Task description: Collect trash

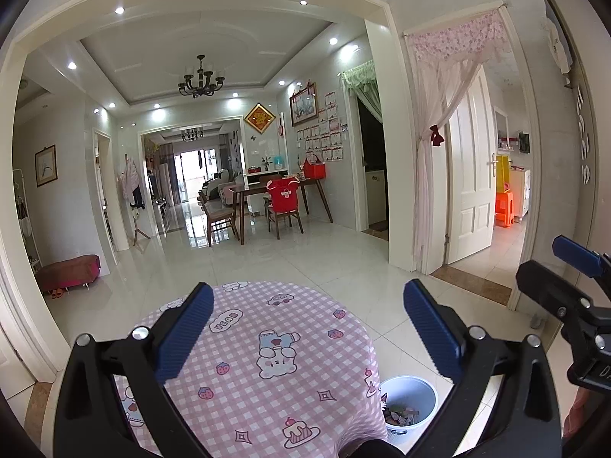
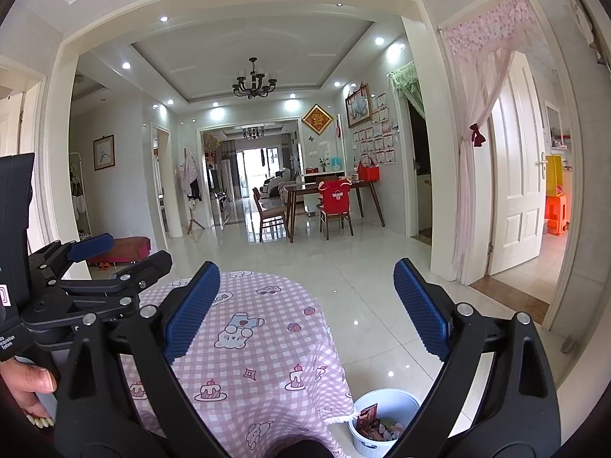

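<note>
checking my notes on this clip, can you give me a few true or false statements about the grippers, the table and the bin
1. Both grippers are open and hold nothing. True: left gripper and right gripper are both spread wide.
2. The white bin is empty. False: wrappers lie inside it.
3. The bin stands on the table. False: it sits on the floor beside the table.
4. The table has a pink checked cloth. True.
5. Trash lies on the tablecloth. False: none shows on the visible part.
</note>
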Demonstrator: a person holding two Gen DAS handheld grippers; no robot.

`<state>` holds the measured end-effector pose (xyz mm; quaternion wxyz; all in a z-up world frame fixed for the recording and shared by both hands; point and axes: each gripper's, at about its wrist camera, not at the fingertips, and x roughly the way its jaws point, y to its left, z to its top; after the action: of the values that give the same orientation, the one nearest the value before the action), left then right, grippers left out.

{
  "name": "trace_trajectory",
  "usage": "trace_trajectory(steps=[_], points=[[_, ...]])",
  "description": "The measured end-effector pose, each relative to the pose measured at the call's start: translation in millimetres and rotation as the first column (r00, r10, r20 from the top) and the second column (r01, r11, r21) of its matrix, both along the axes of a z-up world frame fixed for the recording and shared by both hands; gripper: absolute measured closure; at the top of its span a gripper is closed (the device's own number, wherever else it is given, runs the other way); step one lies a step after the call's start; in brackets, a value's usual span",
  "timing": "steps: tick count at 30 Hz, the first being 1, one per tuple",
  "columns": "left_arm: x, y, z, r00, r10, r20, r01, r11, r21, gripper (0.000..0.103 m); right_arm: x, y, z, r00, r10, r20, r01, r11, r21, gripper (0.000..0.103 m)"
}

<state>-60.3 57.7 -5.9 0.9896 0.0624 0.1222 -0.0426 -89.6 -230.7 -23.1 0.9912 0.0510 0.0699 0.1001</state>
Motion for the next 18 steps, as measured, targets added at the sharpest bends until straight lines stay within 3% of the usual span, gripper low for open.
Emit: trace_trajectory(steps=[18], points=[[6.6, 2.0, -3.7, 1.0, 0.006, -0.01, -0.006, 1.0, 0.004, 0.005, 7.3, -3.9, -2.7, 1.0, 0.017, -0.017, -0.017, 1.0, 0.013, 0.012]])
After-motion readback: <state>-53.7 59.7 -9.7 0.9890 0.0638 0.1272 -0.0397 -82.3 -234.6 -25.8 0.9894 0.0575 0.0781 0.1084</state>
